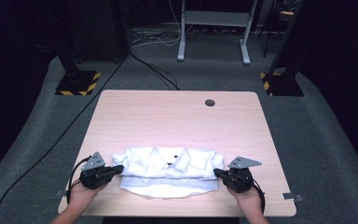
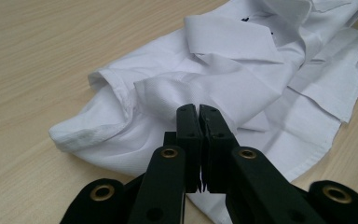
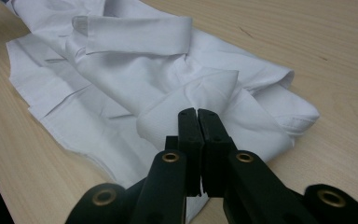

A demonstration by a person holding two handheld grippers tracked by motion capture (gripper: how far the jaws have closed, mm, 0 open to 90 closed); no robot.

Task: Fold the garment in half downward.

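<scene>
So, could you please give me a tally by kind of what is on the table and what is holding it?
White shirt: 1
Grippers: 2, the left gripper and the right gripper, each shut at an end of the shirt
Table: 1
Total: 4

The white shirt (image 2: 242, 70) runs off the top and right edges in the left gripper view, and off the top left in the right gripper view. Under the closed jaws of the left gripper (image 2: 198, 108) and the right gripper (image 3: 198, 112), can't tell how much cloth is pinched. The dark collar mark (image 1: 171, 164) is too small to read. Both forearms are cut off at the bottom of the high view.
</scene>
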